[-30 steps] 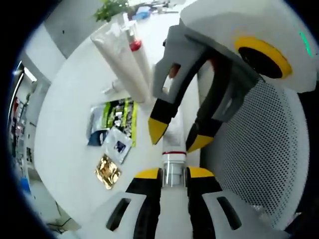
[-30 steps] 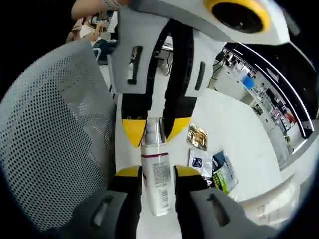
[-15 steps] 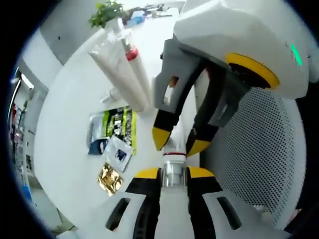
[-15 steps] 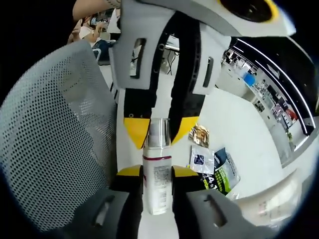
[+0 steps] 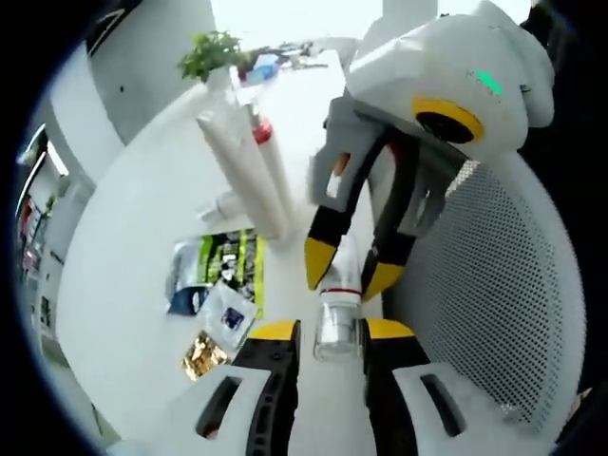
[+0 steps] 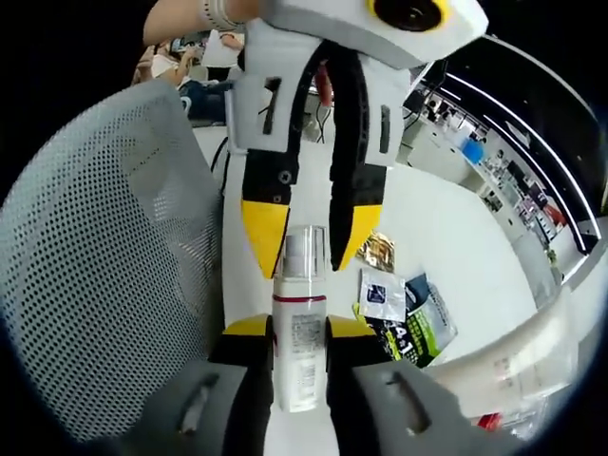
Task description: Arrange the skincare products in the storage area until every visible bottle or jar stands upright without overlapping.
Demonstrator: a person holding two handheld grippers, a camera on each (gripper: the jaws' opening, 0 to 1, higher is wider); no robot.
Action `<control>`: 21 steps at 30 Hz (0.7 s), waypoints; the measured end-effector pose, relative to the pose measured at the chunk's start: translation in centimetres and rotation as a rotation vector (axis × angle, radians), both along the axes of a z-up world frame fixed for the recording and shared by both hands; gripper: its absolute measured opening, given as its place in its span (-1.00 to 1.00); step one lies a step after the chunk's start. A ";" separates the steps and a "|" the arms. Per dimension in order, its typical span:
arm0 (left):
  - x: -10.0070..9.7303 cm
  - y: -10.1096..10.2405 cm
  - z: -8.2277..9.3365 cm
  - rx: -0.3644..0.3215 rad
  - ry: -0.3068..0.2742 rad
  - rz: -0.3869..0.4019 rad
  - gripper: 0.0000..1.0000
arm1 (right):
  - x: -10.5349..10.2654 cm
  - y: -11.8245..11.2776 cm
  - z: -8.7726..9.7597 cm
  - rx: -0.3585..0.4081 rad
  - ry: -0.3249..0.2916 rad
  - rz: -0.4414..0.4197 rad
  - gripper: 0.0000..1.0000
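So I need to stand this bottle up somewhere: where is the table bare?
Bare white table lies left of the sachets and the leaning tubes, out to the table edge. Another strip shows past the gold sachet in the right gripper view. It is crowded between the mesh basket, the bottle and both grippers.

The bottle (image 6: 300, 323) lies between the jaws of the right hand-held gripper (image 6: 290, 328), its cap toward the left hand-held gripper (image 6: 310, 233). Beside the bottle on the table (image 5: 133, 237) lie sachets (image 5: 217, 275); beyond them stand tubes (image 5: 249, 171). On the bottle's other side is a mesh basket (image 6: 104, 266).
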State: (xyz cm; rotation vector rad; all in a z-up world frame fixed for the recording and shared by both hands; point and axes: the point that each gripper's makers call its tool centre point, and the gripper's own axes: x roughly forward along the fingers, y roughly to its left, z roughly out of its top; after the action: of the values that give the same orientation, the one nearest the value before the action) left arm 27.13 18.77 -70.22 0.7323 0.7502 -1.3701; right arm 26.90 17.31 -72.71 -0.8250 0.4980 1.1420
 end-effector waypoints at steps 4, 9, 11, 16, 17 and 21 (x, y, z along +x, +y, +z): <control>0.6 0.7 0.5 -0.095 0.045 0.103 -0.46 | 0.0 -0.7 0.4 0.049 0.025 -0.039 -0.62; 0.9 0.8 1.4 -0.215 0.096 0.188 -0.47 | 0.1 -1.2 1.4 0.127 0.055 -0.082 -0.62; 1.0 0.6 1.9 -0.274 0.122 0.210 -0.51 | 0.2 -1.4 1.8 0.167 0.071 -0.104 -0.62; 1.6 0.3 2.2 -0.337 0.133 0.275 -0.52 | 0.4 -1.5 2.6 0.263 0.111 -0.157 -0.62; 1.6 0.1 2.2 -0.352 0.145 0.284 -0.55 | 0.4 -1.5 2.8 0.284 0.121 -0.171 -0.62; 1.7 -0.4 2.5 -0.416 0.173 0.314 -0.68 | 0.5 -1.7 3.4 0.334 0.139 -0.192 -0.62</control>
State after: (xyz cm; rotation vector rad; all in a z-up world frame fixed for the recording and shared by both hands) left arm 28.78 18.40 -67.69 0.1615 0.6531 -1.2528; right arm 27.42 15.58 -69.34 -0.4019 0.4742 1.0715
